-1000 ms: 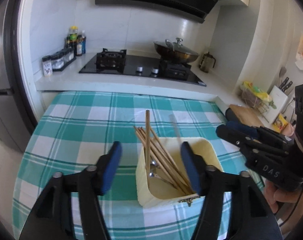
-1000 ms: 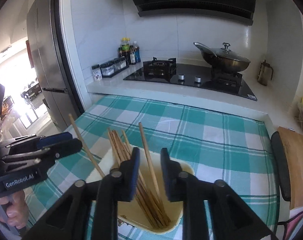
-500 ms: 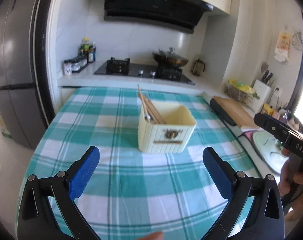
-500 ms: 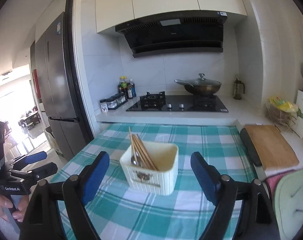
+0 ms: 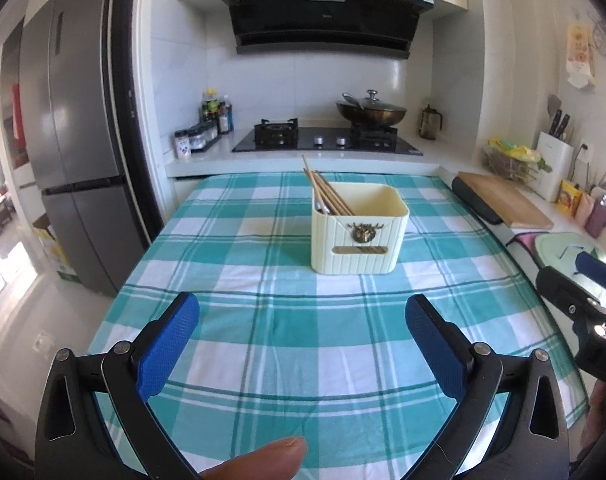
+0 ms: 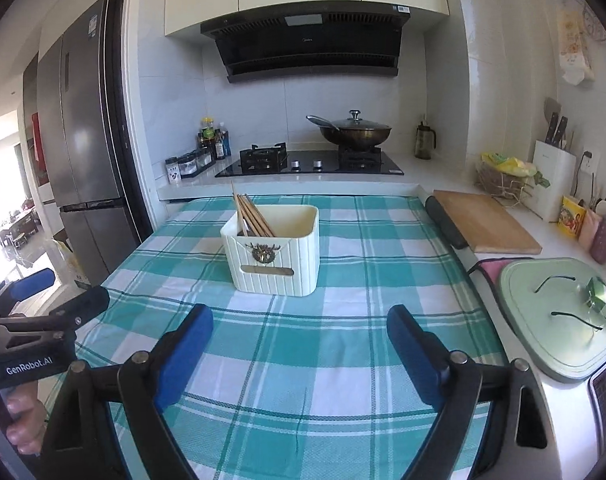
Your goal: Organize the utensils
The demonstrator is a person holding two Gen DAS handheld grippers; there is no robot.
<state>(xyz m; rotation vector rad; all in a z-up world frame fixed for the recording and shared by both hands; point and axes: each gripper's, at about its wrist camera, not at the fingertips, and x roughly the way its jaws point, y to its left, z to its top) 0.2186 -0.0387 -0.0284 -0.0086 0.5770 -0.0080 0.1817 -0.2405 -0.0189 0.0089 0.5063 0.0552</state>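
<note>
at centre frame in both wrist views, a cream utensil holder (image 5: pixel 359 232) stands on a teal checked tablecloth (image 5: pixel 263 320), wooden chopsticks (image 5: pixel 327 196) and what looks like a metal spoon leaning in its left corner. the left gripper (image 5: pixel 301 336), at the bottom of its own view, is spread wide and pinches nothing; the right gripper (image 6: pixel 299 346) is likewise spread and empty, its jaws having just been opening with nothing between them. a fingertip (image 5: pixel 263 460) shows at the lower edge of the left view.

judging by the frames, the utensils are already gathered and the step in hand is backing clear. done well, that means keeping both tools wide and level, away from the tall chopstick tips that a stray pad could tip.

open cloth lies all around the holder. the cloth's right edge borders a wooden cutting board (image 6: pixel 487 220) and a pale green board (image 6: pixel 559 312); its left edge drops to the floor beside a grey refrigerator (image 5: pixel 79 160); its far edge meets the counter below a gas hob (image 5: pixel 327 140).
</note>
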